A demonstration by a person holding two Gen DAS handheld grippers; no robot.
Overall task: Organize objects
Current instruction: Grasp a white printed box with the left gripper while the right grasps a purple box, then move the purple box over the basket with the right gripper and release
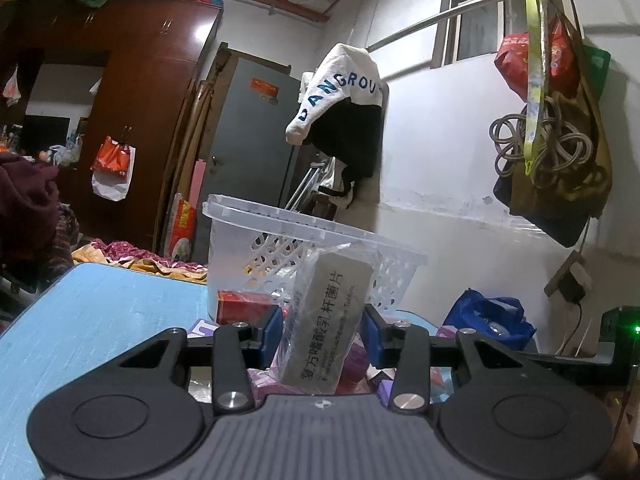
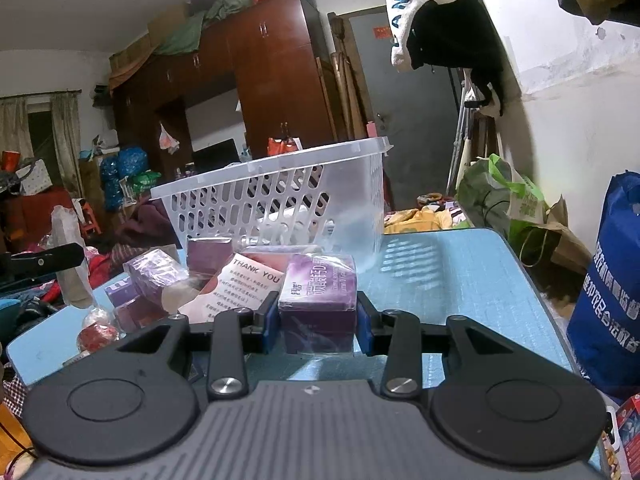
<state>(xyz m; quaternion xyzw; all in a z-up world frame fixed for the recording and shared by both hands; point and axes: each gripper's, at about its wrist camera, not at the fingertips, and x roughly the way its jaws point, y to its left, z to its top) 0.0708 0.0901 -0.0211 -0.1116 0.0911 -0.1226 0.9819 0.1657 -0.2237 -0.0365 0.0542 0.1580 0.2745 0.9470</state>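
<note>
My left gripper (image 1: 323, 330) is shut on a grey medicine box in a clear plastic bag (image 1: 325, 320), held tilted in front of the clear plastic basket (image 1: 280, 220). My right gripper (image 2: 318, 322) is shut on a purple box wrapped in film (image 2: 318, 284), low over the blue table (image 2: 460, 272), just in front of the basket (image 2: 280, 184). Behind and to its left lie more purple boxes (image 2: 156, 276) and a "THANK YOU" card (image 2: 244, 288).
A red box (image 1: 240, 304) lies by the basket's foot. A red round packet (image 2: 98, 330) sits at the table's left edge. A blue bag (image 2: 612, 280) stands right of the table. Wardrobes, a door and hanging clothes fill the background.
</note>
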